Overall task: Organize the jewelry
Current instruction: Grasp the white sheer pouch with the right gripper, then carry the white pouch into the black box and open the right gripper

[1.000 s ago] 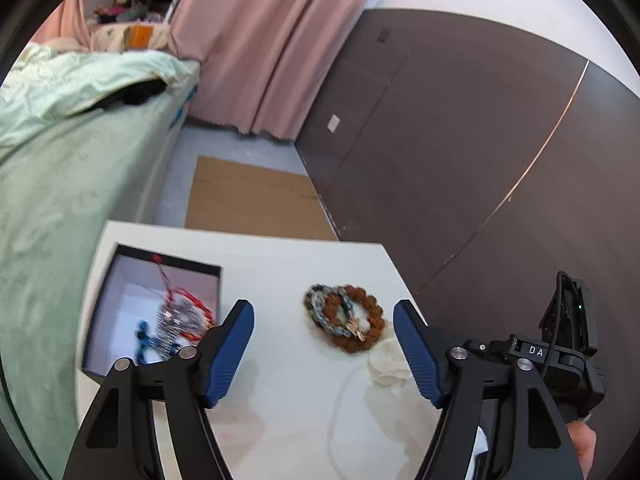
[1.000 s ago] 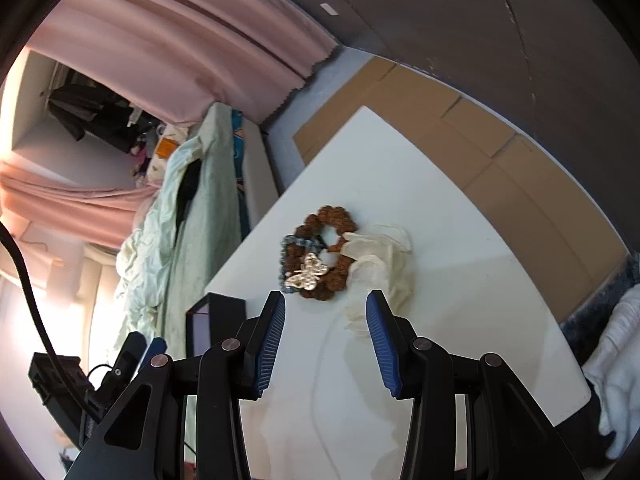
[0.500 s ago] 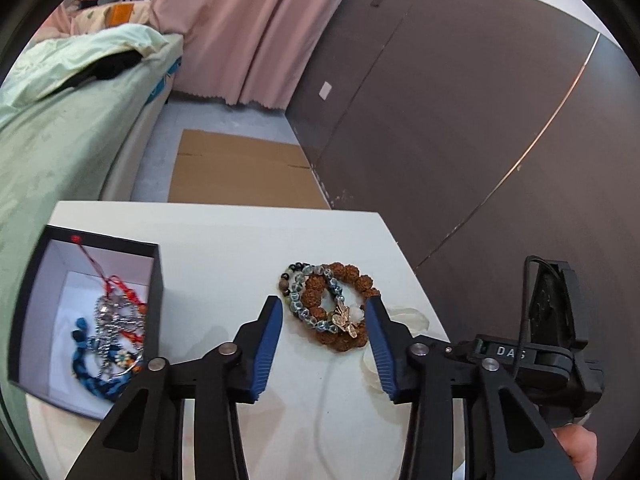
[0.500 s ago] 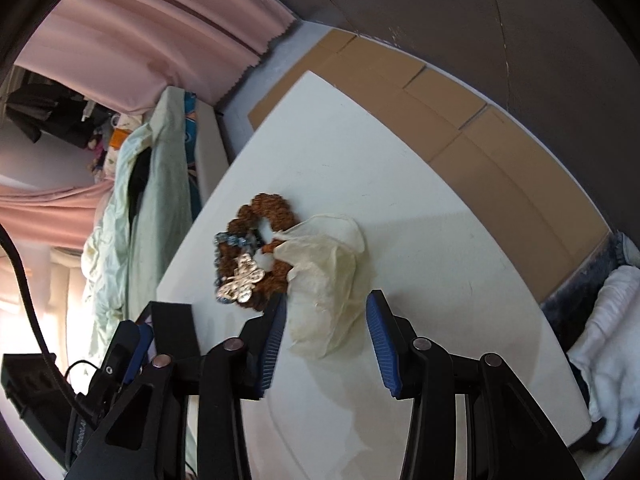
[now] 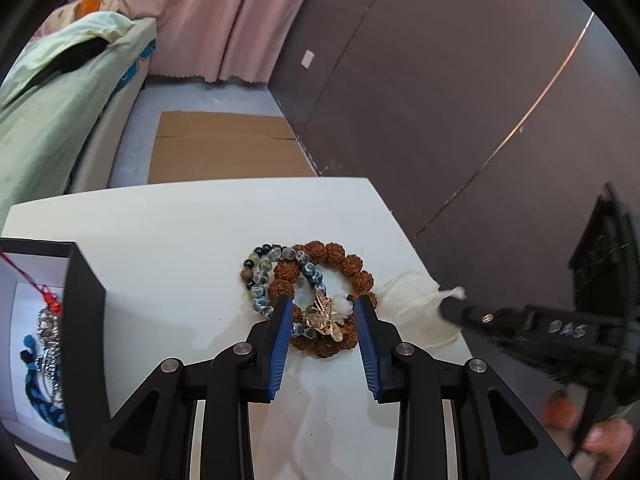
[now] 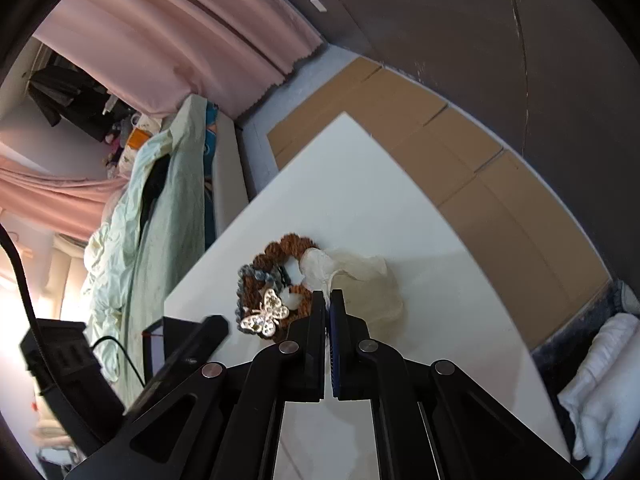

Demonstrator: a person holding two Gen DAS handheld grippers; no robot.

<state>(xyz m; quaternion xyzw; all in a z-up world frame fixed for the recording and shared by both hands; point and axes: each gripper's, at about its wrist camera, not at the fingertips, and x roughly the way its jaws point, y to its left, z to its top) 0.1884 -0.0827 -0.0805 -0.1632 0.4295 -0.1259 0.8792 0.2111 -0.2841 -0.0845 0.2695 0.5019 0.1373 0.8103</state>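
Tongs first: left gripper (image 5: pixel 322 322) with blue pads (image 5: pixel 280 344) partly spread and just now narrowing, straddling the near side of the bracelet pile; the pads flank the gold butterfly charm (image 5: pixel 324 318), and whether they press on anything cannot be told. Right gripper (image 6: pixel 328 312) with pads pressed together, pinching the edge of the cream cloth pouch (image 6: pixel 366 284), which lies rumpled just beside the pile and touches it.

Bracelet pile: brown rudraksha-style bead bracelet (image 5: pixel 336 276) and blue-grey glass bead bracelet (image 5: pixel 264 280) overlapping on the white table (image 5: pixel 180 240), roughly mid-width.

Left view only: open black box with white lining (image 5: pixel 86 320) at the table's left side, holding red cord, a silver chain and blue cord pieces; the right gripper's black body marked "DAS", with fingertips of a hand (image 5: pixel 600 436) beneath it. Right view only: folded white fabric (image 6: pixel 604 380) past the table's right edge, and the left gripper's body and cable at lower left, blurred.

Edges and room: bare tabletop beyond the pile to the far edge and far corner; bare surface also between box and pile. Table's right edge close behind the pouch.

Beyond: flattened cardboard (image 5: pixel 220 152) on the grey floor, a bed with pale green bedding (image 5: pixel 52 92) to the left, a dark wood-grain wall (image 5: pixel 440 100) to the right, pink curtains (image 5: pixel 216 16) farthest.
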